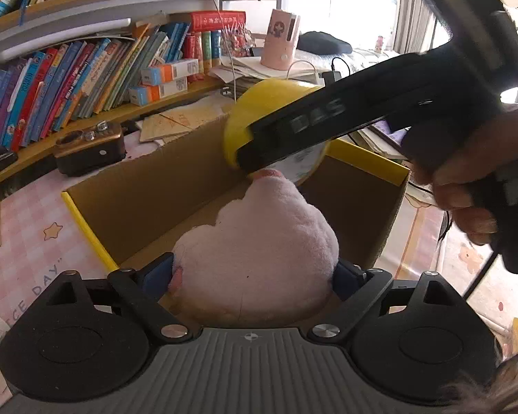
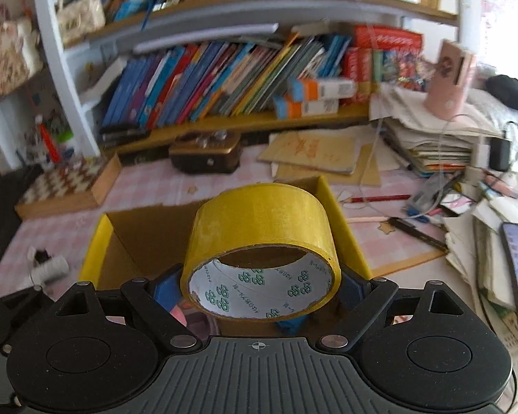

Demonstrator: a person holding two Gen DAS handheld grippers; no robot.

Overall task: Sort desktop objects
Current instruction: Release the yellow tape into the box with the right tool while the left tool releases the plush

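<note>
The open cardboard box [image 1: 176, 186] with yellow edges is sitting on the pink checked desk [image 2: 148, 179]; the left gripper [image 1: 253, 276] is squeezing a pink plush toy [image 1: 259, 241] between its 2 blue pads, hanging over the box's interior; the right gripper [image 2: 259, 286] is clamping a yellow tape roll [image 2: 262, 241] above the box, its hole facing the camera.
</note>
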